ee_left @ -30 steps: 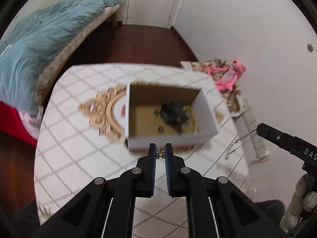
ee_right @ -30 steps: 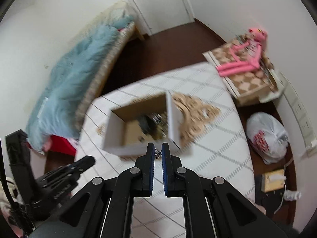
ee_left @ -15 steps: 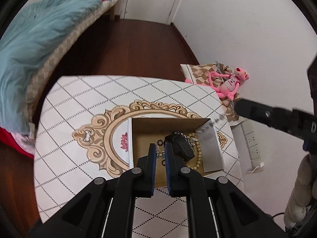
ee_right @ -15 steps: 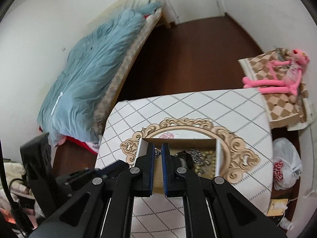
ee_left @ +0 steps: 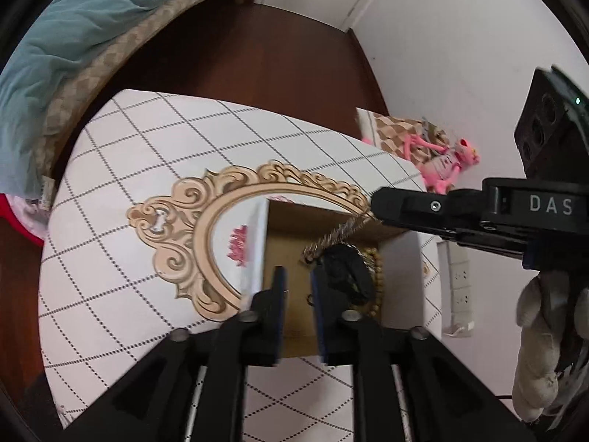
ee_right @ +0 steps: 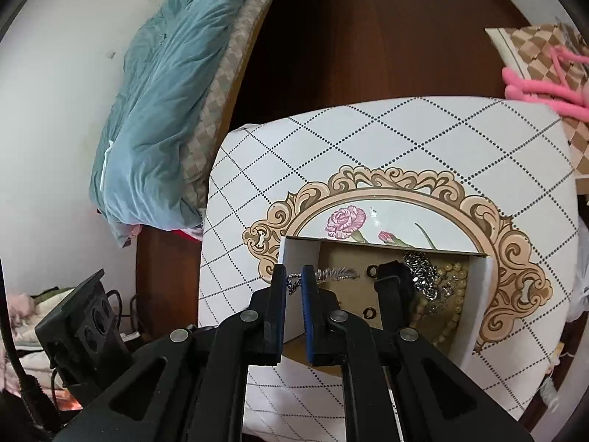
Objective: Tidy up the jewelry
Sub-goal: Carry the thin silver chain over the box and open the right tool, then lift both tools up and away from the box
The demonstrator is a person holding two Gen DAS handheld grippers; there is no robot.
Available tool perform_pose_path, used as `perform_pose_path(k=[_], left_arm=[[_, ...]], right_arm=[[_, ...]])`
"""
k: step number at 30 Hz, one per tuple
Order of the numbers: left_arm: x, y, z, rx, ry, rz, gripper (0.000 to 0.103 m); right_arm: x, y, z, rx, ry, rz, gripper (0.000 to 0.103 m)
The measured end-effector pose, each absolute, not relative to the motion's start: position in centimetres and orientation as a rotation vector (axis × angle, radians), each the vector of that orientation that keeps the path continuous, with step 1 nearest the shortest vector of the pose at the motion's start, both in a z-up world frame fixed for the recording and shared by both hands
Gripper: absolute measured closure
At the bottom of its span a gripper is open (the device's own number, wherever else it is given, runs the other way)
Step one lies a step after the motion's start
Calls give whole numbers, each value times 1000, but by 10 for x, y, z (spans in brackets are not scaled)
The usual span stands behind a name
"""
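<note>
An open cardboard box sits on the patterned table. Inside lie a black watch, a wooden bead bracelet, a silver chain pile and small rings. My right gripper is shut on a silver chain that hangs blurred into the box; it also shows in the left wrist view. My left gripper is over the box with its jaws slightly apart and nothing visible between them.
A bed with a blue duvet stands beyond the table. A pink plush toy lies on a checkered box by the wall. Dark wood floor surrounds the table. Wall sockets are at the right.
Both grippers moved in over the box. My left gripper's jaws parted and the small item it pinched is no longer between them. The chain in my right gripper swings over the box.
</note>
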State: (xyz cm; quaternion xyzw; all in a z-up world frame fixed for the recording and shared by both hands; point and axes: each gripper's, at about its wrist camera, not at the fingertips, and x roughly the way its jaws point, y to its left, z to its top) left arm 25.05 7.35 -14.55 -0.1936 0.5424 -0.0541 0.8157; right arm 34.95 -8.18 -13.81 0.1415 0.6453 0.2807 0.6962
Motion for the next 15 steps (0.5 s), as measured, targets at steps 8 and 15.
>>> perform_pose_path(k=[8,15], left_arm=[[238,88,-136,-364,1116,-9,26],[218,77,-138,-151,1084,129,4]], right_arm=[[343,-109,-133,321,1388,553,46],[294,-138,-127,53,1238,306,11]])
